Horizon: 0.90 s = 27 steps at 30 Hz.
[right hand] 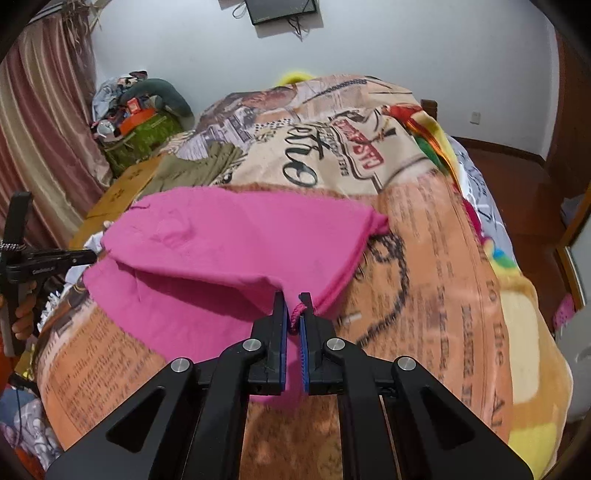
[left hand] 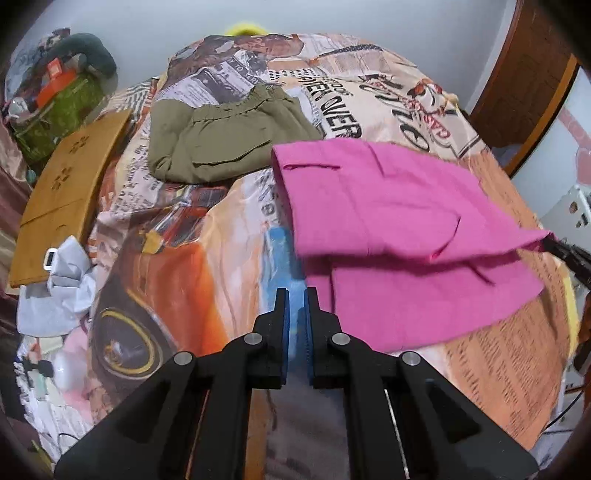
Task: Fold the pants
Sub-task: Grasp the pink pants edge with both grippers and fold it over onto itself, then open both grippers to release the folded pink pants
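Pink fabric: we pinch the pants [right hand: 229, 254] by a corner in our right gripper [right hand: 293, 314], its top layer raised over the bed [right hand: 424, 258]. Our left gripper [left hand: 295, 306] is pressed together, empty. Farther off, the bedspread [left hand: 406, 92] reads "OVER".

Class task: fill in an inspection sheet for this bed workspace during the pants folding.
Surface: soft newspaper-print blanket with orange patches.
Job's things: pink cloth pants, half folded, upper layer lifted.
Clutter: olive green garment, flat wooden board, crumpled white cloth.
Grippers: right gripper shut on the pants' hem; left gripper shut, seemingly pinching the opposite corner.
Cables: dark cords dangling under a wall-mounted screen.
Surroundings: white wall, pink curtain.
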Motion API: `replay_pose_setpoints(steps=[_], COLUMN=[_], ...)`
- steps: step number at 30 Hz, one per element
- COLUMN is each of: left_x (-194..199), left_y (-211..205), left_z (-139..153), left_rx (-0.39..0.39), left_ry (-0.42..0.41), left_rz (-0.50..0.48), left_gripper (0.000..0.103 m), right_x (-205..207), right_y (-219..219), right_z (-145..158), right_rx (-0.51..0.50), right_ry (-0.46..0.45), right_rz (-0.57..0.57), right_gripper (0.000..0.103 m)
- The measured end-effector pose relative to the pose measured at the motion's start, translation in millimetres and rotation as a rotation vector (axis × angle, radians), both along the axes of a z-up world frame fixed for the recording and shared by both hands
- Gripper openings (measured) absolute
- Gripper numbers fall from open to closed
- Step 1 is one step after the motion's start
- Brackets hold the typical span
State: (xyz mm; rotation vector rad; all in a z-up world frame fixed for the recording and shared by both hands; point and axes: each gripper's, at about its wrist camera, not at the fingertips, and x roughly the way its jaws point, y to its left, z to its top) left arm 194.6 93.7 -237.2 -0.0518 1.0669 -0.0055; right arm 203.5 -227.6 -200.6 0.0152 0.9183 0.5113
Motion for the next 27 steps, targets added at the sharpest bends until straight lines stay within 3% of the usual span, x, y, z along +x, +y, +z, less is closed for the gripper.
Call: replay_pose_setpoints(steps=[3, 7, 10, 14, 16, 22, 27], left_x=[-7.3, -8.0, -5.2, -2.5, -1.1, 13.0, 20.7], left_y=[0.8, 3.4, -1.3, -15.4, -24.9, -52.8, -70.2], left_z=[6.3, 23.2, 40.2, 57.7, 63.2, 53.0, 31.2], left_rx=[0.025, 0.02, 0.032, 0.053, 0.073, 0.113, 0.131], left_ry=[-0.018, -0.057, -0.097, -0.155, -0.179, -0.141, -0.072], left_rz=[0.001, 0.008, 0.0, -0.047, -0.076, -0.171, -0.228], left_gripper=[0.008, 0.012, 0.024, 0.055, 0.06, 0.072, 0.076], right_x=[-6.8, -16.6, -20.9, -20.6, -19.8, -16.8, -10.2], right_y=[-5.8, -14.3, -10.4, 3.9, 14.6, 56.5, 80.9], right_z=[2.9, 18.5, 33.1, 50.8, 57.2, 53.4, 31.2], right_rx=[-0.006, 0.005, 0.002, 0.008, 0.012, -0.029, -0.05], right_ry=[0.02, -0.015, -0.064, -0.108, -0.132, -0.147, -0.096], right_rz=[-0.023, -0.065, -0.054, -0.011, 0.021, 0.146, 0.226], right_gripper=[0.011, 0.032, 0.038, 0.047, 0.053, 0.064, 0.064])
